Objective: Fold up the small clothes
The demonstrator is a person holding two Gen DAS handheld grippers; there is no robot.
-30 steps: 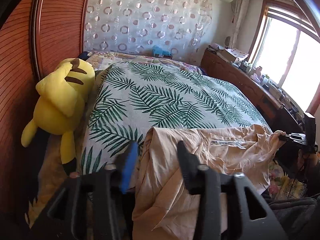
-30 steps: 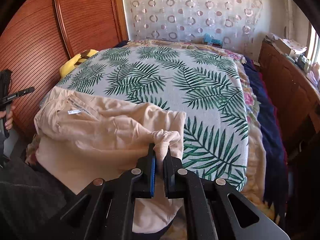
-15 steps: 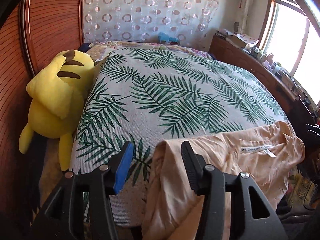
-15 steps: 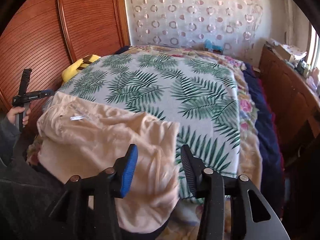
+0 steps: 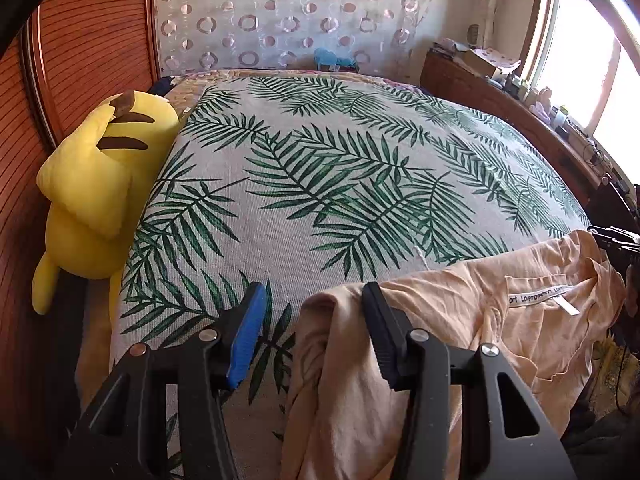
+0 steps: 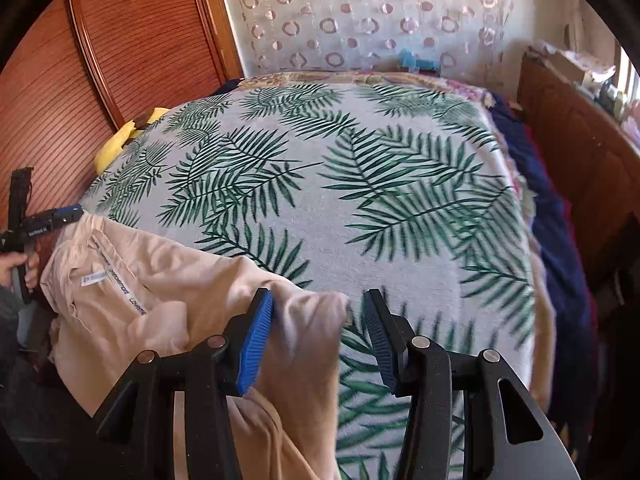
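While a peach-coloured cotton garment (image 5: 460, 320) lies spread across the near edge of a bed (image 5: 340, 184), both claws hover just above it with their jaws apart and nothing gripped. From the left wrist view, the left claw (image 5: 312, 320) stands roughly half open; its blue-padded finger (image 5: 246, 336) sits over the bed's grey cover printed with green palm leaves, while its black finger (image 5: 384, 332) lies against the garment's left corner, which bunches up and then hangs down over the bed's edge. A white label strip with printed lettering (image 5: 540, 294) shows on the garment toward the right. From the right wrist view, the right claw (image 6: 318, 328) is also about half open, and the garment's right corner (image 6: 316, 316) sits loose between its two blue-padded fingers (image 6: 256, 344), with neither pad pressing on it; the cloth there looks slightly blurred. Below that corner the fabric drapes off the bed. At the far left of this view, a person's hand (image 6: 16, 268) grips the handle of the other tool beside the garment's opposite end. A large yellow plush toy with brown stripes (image 5: 92, 192) leans between the bed's left side and a reddish wooden ribbed wardrobe (image 5: 88, 52). Behind the bed hangs a sheer curtain patterned with rings (image 5: 300, 16).
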